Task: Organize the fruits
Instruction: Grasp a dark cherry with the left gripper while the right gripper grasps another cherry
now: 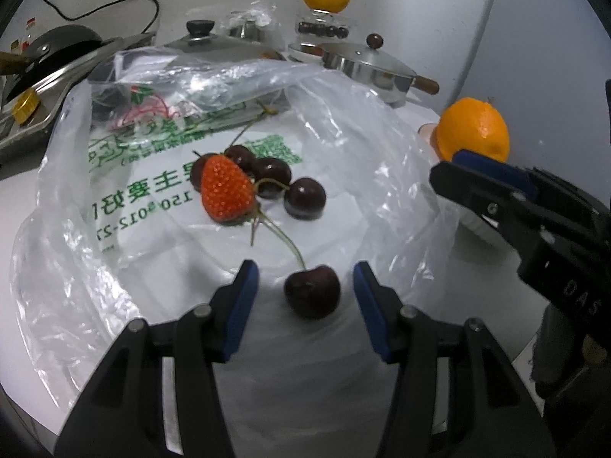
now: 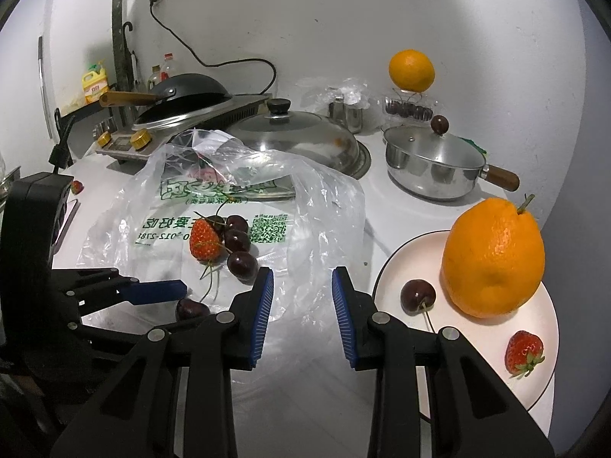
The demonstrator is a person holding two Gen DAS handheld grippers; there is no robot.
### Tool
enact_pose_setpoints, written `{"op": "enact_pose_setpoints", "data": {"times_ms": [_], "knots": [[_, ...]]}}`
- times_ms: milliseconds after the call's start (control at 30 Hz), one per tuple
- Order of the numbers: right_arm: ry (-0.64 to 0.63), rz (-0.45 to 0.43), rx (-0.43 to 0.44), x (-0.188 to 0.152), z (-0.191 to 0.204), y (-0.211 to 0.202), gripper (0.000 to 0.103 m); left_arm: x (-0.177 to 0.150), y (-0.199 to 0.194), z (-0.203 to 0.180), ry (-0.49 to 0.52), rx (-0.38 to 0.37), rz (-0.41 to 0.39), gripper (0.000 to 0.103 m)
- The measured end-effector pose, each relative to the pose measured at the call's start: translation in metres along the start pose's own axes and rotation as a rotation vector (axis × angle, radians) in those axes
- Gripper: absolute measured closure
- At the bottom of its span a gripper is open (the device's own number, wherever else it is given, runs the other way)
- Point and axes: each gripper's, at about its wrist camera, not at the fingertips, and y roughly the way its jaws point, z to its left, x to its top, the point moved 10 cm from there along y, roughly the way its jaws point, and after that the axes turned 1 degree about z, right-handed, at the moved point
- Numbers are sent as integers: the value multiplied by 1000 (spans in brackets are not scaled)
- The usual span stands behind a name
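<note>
A strawberry (image 1: 226, 187) and several dark cherries (image 1: 305, 197) lie on a clear plastic bag (image 1: 133, 206) on the white table. My left gripper (image 1: 305, 294) is open, its fingers on either side of a single cherry (image 1: 312, 294) without touching it. My right gripper (image 2: 302, 301) is open and empty above the bag's right edge; it shows at the right of the left wrist view (image 1: 477, 175). A white plate (image 2: 401, 263) at the right holds an orange (image 2: 493, 257), a cherry (image 2: 417, 296) and a strawberry (image 2: 524, 352).
Behind the bag stand a glass pot lid (image 2: 298, 137), a steel saucepan with lid (image 2: 433, 168), a wok on a cooker (image 2: 183, 95) and a second orange (image 2: 411, 70) on a clear box of cherries. A small strawberry (image 2: 76, 187) lies far left.
</note>
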Motion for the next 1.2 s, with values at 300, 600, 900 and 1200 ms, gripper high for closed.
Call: {"op": "enact_pose_setpoints", "data": {"times_ms": [300,600,900,1200], "knots": [[0,3,0,1,0,3,69,0,0,0,8,-22,-7,73],[-27,19,26,8,20,16,69,8,-22,13,-18,-30,-55,73],[-64,62,61,12,51,46,69,15,-38,46,-58,15,-98,73],[-85,124,52,5,63,73,63,17,-45,69,-87,33,-118,73]]}}
